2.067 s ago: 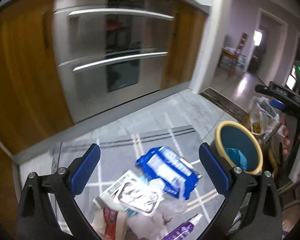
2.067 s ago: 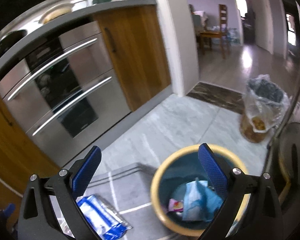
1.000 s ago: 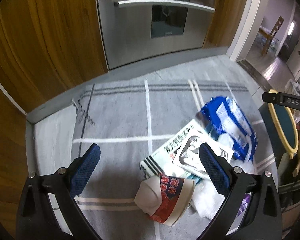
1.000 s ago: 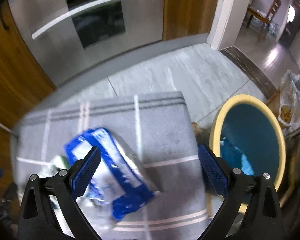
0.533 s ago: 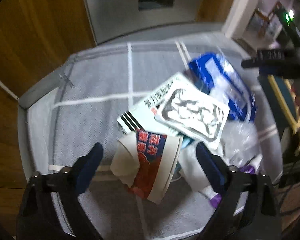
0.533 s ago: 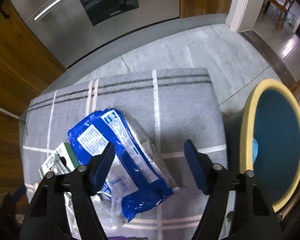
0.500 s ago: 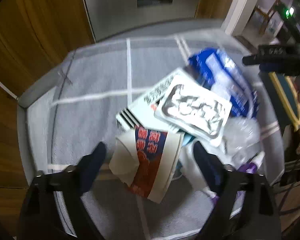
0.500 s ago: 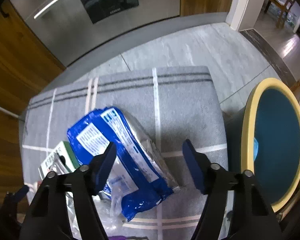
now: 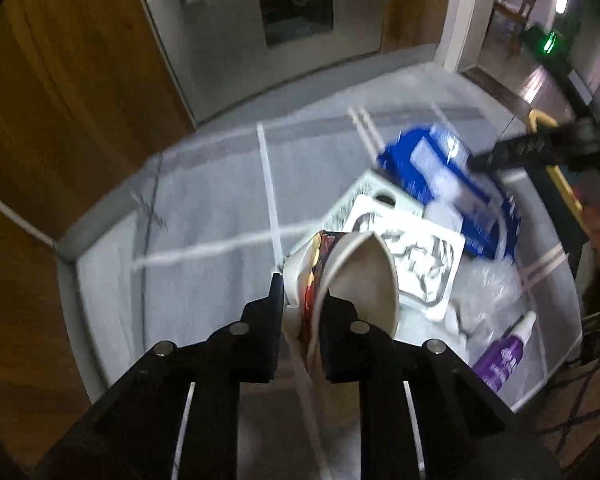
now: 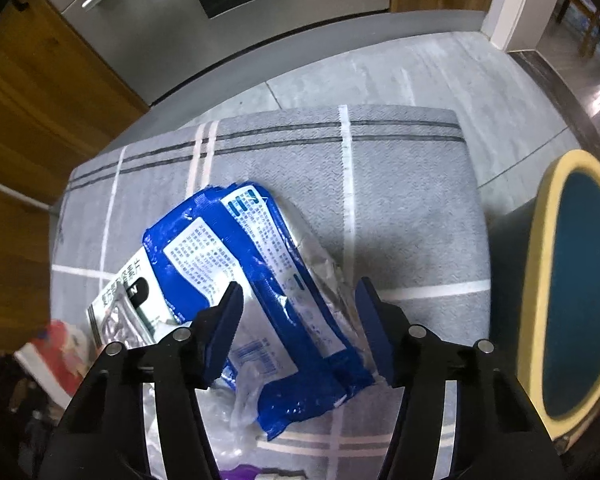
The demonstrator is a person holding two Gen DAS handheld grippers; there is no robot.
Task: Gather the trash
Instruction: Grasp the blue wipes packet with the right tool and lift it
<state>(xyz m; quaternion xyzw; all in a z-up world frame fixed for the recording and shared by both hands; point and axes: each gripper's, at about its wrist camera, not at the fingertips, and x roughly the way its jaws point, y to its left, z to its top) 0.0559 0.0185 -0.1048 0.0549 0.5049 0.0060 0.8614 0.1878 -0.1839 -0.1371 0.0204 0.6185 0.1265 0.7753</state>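
Note:
My left gripper (image 9: pixel 302 300) is shut on a crushed red-and-white paper cup (image 9: pixel 356 276) and holds it over the grey rug (image 9: pixel 220 208). The cup also shows at the left edge of the right wrist view (image 10: pixel 56 356). My right gripper (image 10: pixel 298 300) is open, its jaws on either side of a blue plastic wrapper (image 10: pixel 260 280) lying on the rug; this wrapper shows in the left wrist view too (image 9: pixel 452 184). A white box with a foil blister sheet (image 9: pixel 412 248), crumpled clear plastic (image 9: pixel 484 292) and a purple tube (image 9: pixel 504 352) lie by it.
A teal bin with a yellow rim (image 10: pixel 576 288) stands right of the rug. A steel oven front (image 10: pixel 220 8) and wooden cabinets (image 9: pixel 60 92) lie beyond the rug. A doorway (image 9: pixel 520 40) opens at the far right.
My left gripper has closed on the paper cup and lifted it. My right gripper has come down over the blue wrapper and its jaws have narrowed.

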